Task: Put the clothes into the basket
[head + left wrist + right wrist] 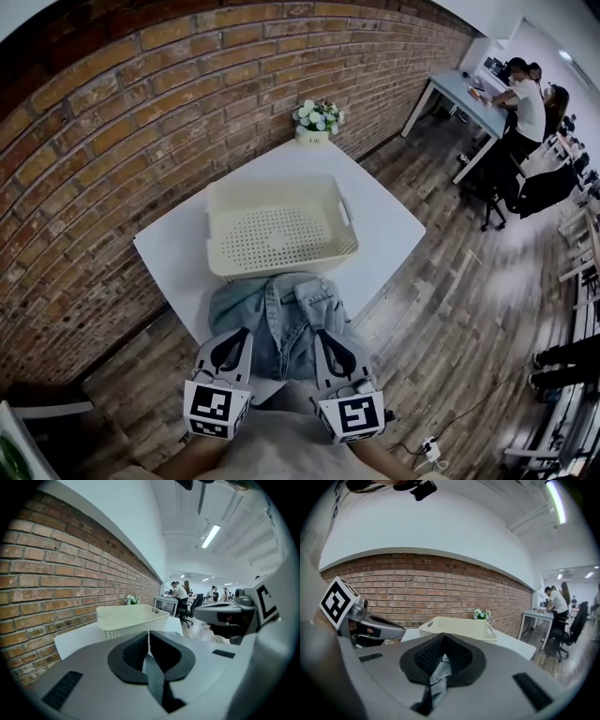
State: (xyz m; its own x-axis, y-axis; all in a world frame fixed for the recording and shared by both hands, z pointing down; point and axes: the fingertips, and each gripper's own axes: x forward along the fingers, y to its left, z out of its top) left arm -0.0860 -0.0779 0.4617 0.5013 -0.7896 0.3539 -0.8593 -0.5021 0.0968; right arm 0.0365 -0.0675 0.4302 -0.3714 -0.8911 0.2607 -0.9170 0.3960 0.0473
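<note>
A light-blue denim garment (281, 314) lies over the near edge of the white table (384, 225), just in front of the cream perforated basket (279, 225). My left gripper (230, 350) is shut on the garment's near left edge. My right gripper (336, 352) is shut on its near right edge. In the left gripper view a strip of denim (153, 677) is pinched between the black pads (133, 652), and the basket (131, 617) stands ahead. The right gripper view shows grey-blue cloth (438, 677) clamped in the jaws, with the basket (459, 628) beyond. The basket holds nothing.
A small pot of white flowers (317, 119) stands at the table's far corner against the brick wall (112, 122). People sit at a desk (469, 94) at the far right. Wooden floor (450, 309) surrounds the table. A cable and plug (429, 448) lie near my right.
</note>
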